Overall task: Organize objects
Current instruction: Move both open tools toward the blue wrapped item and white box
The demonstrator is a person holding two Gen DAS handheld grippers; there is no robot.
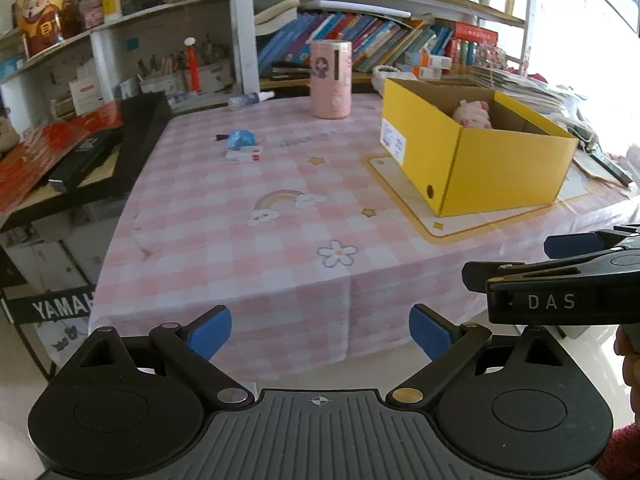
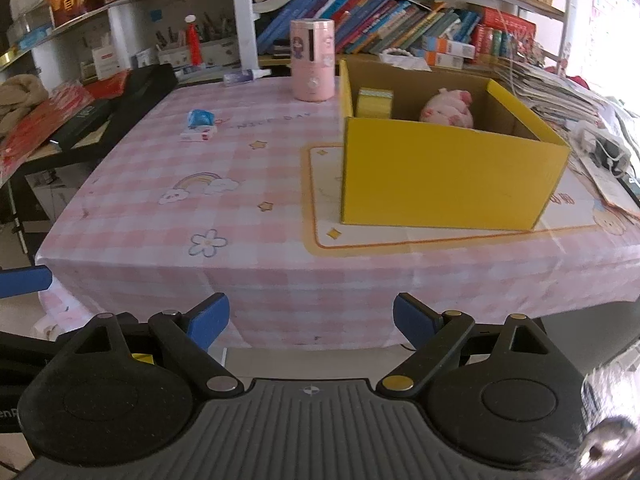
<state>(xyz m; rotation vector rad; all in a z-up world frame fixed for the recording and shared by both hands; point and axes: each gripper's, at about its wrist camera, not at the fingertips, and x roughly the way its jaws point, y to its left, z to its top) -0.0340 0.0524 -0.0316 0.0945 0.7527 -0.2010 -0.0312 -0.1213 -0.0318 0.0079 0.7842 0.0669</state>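
Note:
A yellow cardboard box (image 1: pixel 500 168) (image 2: pixel 448 176) stands on the pink checked table (image 1: pixel 248 240) (image 2: pixel 140 216), on the right. A pink plush pig (image 1: pixel 472 114) (image 2: pixel 448 110) and a roll of yellow tape (image 2: pixel 374 102) lie in it. A pink cylinder (image 1: pixel 331 78) (image 2: pixel 312 60) stands at the far edge. A blue packet (image 1: pixel 241 139) (image 2: pixel 200 118) lies on a small white box (image 1: pixel 244 155) (image 2: pixel 198 134) at the far left. My left gripper (image 1: pixel 320 332) and right gripper (image 2: pixel 311 318) are open and empty, in front of the table's near edge. The right gripper also shows in the left wrist view (image 1: pixel 520 260).
Shelves of books (image 1: pixel 360 36) (image 2: pixel 380 20) stand behind the table. A black keyboard (image 1: pixel 100 152) (image 2: pixel 100 116) with red packets lies to the left. Stacked papers (image 1: pixel 532 88) (image 2: pixel 560 92) lie at the far right. A small bottle (image 1: pixel 250 100) (image 2: pixel 244 77) lies at the far edge.

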